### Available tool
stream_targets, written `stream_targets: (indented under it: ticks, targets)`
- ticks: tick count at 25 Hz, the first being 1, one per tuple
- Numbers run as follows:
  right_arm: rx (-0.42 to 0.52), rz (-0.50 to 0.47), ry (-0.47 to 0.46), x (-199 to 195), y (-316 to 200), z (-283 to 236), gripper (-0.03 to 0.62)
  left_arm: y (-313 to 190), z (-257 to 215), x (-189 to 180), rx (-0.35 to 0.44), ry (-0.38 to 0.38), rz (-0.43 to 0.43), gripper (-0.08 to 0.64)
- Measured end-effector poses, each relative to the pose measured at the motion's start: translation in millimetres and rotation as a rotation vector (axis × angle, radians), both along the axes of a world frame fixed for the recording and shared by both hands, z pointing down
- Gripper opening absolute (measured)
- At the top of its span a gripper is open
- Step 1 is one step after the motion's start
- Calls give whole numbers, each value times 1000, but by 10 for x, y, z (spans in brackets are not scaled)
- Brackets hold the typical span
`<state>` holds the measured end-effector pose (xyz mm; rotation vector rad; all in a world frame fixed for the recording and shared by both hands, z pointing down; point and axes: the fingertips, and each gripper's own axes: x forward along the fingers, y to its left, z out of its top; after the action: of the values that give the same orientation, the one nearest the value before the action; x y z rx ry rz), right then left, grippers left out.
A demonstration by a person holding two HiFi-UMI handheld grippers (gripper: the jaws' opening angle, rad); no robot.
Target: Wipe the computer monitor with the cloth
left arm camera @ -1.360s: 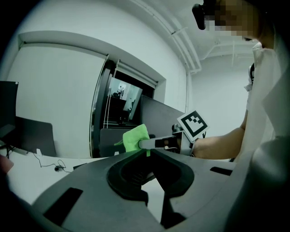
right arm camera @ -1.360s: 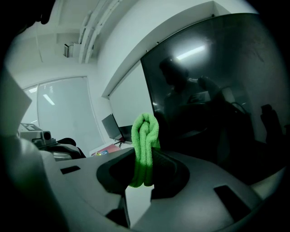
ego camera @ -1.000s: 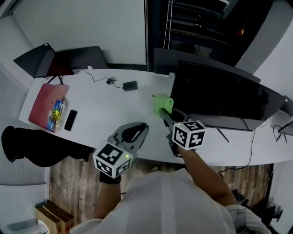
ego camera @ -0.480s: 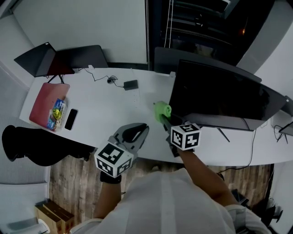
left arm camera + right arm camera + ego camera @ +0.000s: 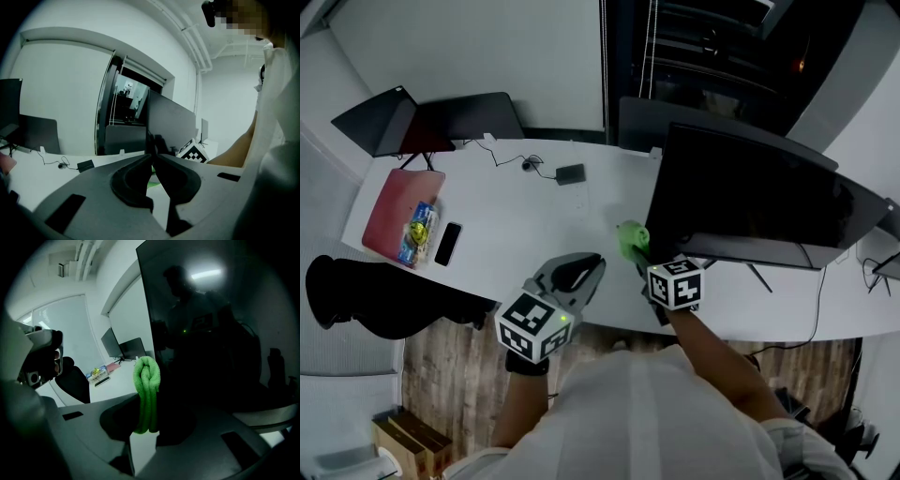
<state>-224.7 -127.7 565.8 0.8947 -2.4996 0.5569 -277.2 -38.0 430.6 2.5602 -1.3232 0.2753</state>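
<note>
The big dark computer monitor (image 5: 759,202) stands on the right of the white desk (image 5: 516,234). My right gripper (image 5: 637,255) is shut on a folded green cloth (image 5: 632,240), just off the screen's lower left corner. In the right gripper view the cloth (image 5: 146,380) sticks up between the jaws of the right gripper (image 5: 149,399), close beside the black screen (image 5: 220,333); whether it touches the glass I cannot tell. My left gripper (image 5: 581,272) hovers at the desk's near edge, shut, and in its own view the left gripper (image 5: 153,157) holds nothing.
On the left of the desk lie a red laptop (image 5: 398,202), a snack packet (image 5: 416,230) and a phone (image 5: 447,244). A black power adapter (image 5: 570,173) with its cable sits near the back. A black chair (image 5: 366,300) stands at the left, and dark screens (image 5: 380,122) at the back left.
My right gripper has drawn the green cloth back toward me, down past the monitor's lower left corner. The left gripper has stayed where it was.
</note>
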Motion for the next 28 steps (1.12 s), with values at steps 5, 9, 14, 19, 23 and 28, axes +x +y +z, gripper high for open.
stream_targets:
  ticks: [5, 9, 14, 19, 23, 28]
  targets:
    - [-7, -24, 49, 24, 53, 157, 71, 8, 3, -17, 1, -6, -3, 40]
    - [-16, -45, 82, 38, 102, 256, 71, 12, -1, -12, 2, -8, -3, 40]
    - [-31, -74, 124, 92, 166, 387, 71, 18, -6, -1, 2, -10, -3, 40]
    - [-34, -109, 166, 172, 253, 498, 71, 31, -2, 15, 4, -14, -4, 39]
    - [-9, -154, 199, 264, 350, 505, 71, 24, 15, 3, 6, -11, -10, 40]
    - [86, -224, 151, 317, 487, 221, 71, 6, 31, -18, 10, -9, -20, 40]
